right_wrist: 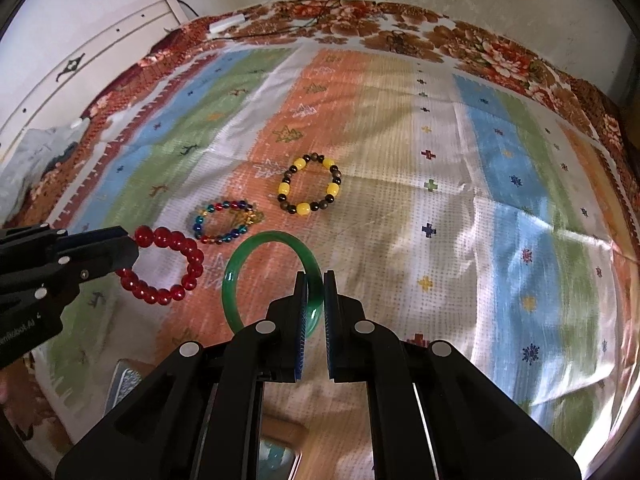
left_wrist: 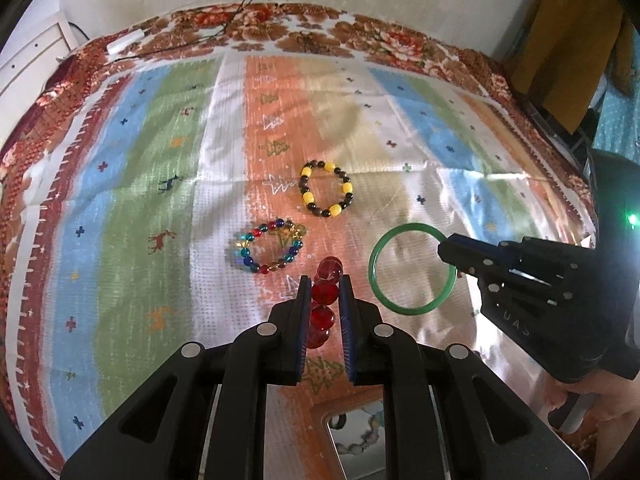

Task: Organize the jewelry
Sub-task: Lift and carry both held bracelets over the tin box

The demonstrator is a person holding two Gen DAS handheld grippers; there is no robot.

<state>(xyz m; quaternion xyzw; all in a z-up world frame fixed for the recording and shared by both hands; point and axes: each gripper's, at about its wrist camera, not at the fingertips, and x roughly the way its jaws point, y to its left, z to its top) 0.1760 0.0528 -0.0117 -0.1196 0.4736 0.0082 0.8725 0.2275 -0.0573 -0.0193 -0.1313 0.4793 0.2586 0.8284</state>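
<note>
My left gripper (left_wrist: 325, 280) is shut on a red bead bracelet (left_wrist: 325, 292), which hangs edge-on between its pads; from the right wrist the same gripper (right_wrist: 134, 250) grips the red bead bracelet (right_wrist: 188, 258) as an open loop at the left. The right gripper (right_wrist: 316, 276) is shut on a green bangle (right_wrist: 260, 242), held above the cloth; the left wrist view has that gripper (left_wrist: 442, 246) pinching the green bangle (left_wrist: 378, 248) at its right rim. A yellow-and-black bead bracelet (left_wrist: 325, 189) (right_wrist: 310, 191) and a multicoloured bead bracelet (left_wrist: 269, 247) (right_wrist: 224, 222) lie on the striped cloth (left_wrist: 140, 184).
The striped cloth lies over a floral-bordered bedcover (left_wrist: 312, 38). A white adapter with black cables (left_wrist: 124, 42) rests at the far edge. A mirrored box holding a bead string (left_wrist: 360, 436) shows under the left gripper. White furniture (right_wrist: 100, 52) stands far left, brown furniture (left_wrist: 568, 40) far right.
</note>
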